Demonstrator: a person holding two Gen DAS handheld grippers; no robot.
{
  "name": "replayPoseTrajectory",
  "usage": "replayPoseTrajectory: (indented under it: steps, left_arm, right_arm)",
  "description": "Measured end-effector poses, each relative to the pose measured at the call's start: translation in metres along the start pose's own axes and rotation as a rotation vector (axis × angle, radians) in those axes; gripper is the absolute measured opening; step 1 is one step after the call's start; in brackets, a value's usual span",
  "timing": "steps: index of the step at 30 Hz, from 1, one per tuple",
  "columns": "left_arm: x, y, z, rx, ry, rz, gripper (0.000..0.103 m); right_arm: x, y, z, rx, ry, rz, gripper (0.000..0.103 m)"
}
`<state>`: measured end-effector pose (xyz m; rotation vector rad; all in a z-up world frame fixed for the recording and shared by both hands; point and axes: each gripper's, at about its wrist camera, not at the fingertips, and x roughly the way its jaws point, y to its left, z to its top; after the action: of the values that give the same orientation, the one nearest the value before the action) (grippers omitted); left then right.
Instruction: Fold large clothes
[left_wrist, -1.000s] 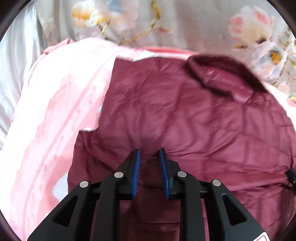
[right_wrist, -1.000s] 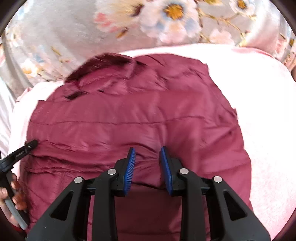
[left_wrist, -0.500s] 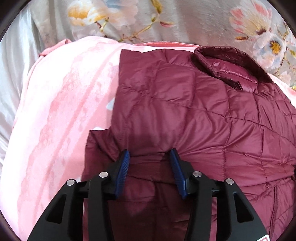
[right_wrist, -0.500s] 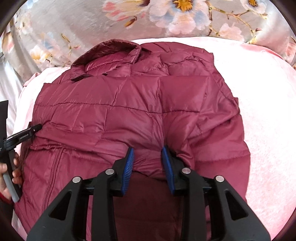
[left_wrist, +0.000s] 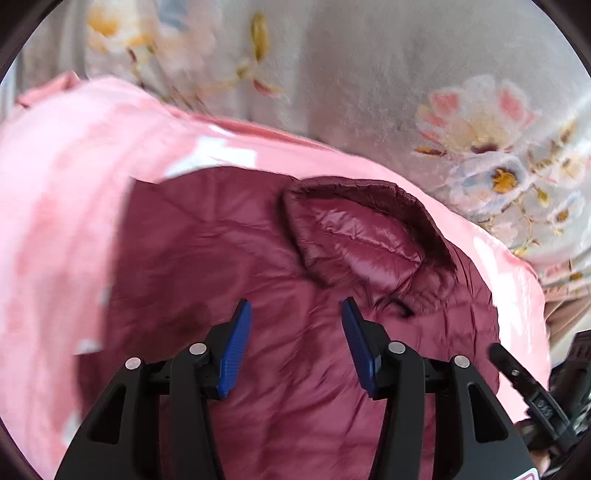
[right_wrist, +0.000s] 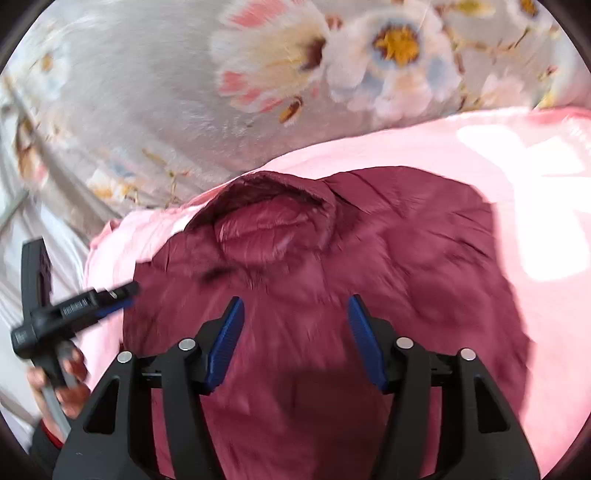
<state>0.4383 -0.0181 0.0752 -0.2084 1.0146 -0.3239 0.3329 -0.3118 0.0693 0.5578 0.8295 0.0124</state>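
You are holding both grippers over the maroon quilted jacket, which is lying spread on the pink blanket; take the jacket as your landmark. Its collar is sitting at the far end from you, standing up with the shiny lining showing, and a small dark hang loop is lying just on your side of the collar.

Your left gripper is hanging above the jacket's body on your side of the collar, its blue pads standing apart with nothing between them; the jaws have just been opening and no fabric is pinched. Your right gripper is hovering over the jacket's middle, also short of the collar, its jaws likewise parted after just opening, clear of the cloth.

From the right wrist view, your left hand is showing off the jacket's left edge, wrapped round its gripper's handle. Beyond the jacket's collar end, a grey floral cover is lying past the blanket. Both views are blurred.
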Motion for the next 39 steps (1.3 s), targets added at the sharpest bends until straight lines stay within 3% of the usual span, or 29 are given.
replayPoseTrajectory:
  steps: [3, 6, 9, 10, 11, 12, 15, 17, 19, 26, 31, 39]
  left_arm:
    - [0.033, -0.008, 0.012, -0.042, 0.053, -0.010, 0.050]
    - [0.057, -0.008, 0.019, -0.065, 0.067, -0.002, 0.050]
    - [0.074, -0.003, 0.021, -0.094, 0.104, -0.023, 0.045]
    - [0.081, 0.000, 0.020, -0.105, 0.131, -0.040, 0.042]
    - [0.083, 0.002, 0.019, -0.114, 0.141, -0.049, 0.030]
    - [0.085, 0.005, 0.018, -0.122, 0.152, -0.070, 0.019]
    - [0.087, 0.008, 0.019, -0.134, 0.146, -0.089, 0.015]
    - [0.087, 0.005, 0.020, -0.120, 0.135, -0.080, 0.012]
    - [0.082, 0.005, 0.018, -0.106, 0.117, -0.082, 0.010]
    - [0.087, 0.005, 0.001, -0.014, 0.072, -0.029, 0.009]
    - [0.090, 0.000, -0.013, 0.076, -0.009, 0.004, 0.011]
    - [0.083, -0.002, -0.014, 0.107, -0.032, 0.028, 0.016]
  right_arm:
    - [0.028, 0.001, 0.016, -0.035, -0.007, -0.056, 0.058]
    - [0.053, 0.002, 0.020, -0.077, 0.012, -0.106, 0.069]
    - [0.076, 0.002, 0.017, -0.042, 0.074, -0.078, 0.069]
    - [0.081, 0.005, 0.016, -0.026, 0.101, -0.024, 0.065]
    - [0.085, 0.010, 0.016, -0.024, 0.123, 0.023, 0.062]
    - [0.088, 0.016, 0.016, -0.029, 0.138, 0.061, 0.052]
    - [0.088, 0.035, 0.026, -0.018, 0.137, 0.185, 0.007]
    - [0.078, 0.038, 0.031, 0.001, 0.074, 0.207, 0.006]
    - [0.071, 0.036, 0.027, -0.017, 0.044, 0.171, 0.003]
    - [0.086, 0.007, -0.013, -0.079, 0.114, 0.015, 0.002]
    - [0.093, -0.014, -0.021, -0.016, 0.123, 0.048, 0.000]
    - [0.067, -0.025, -0.022, -0.007, 0.128, 0.010, 0.001]
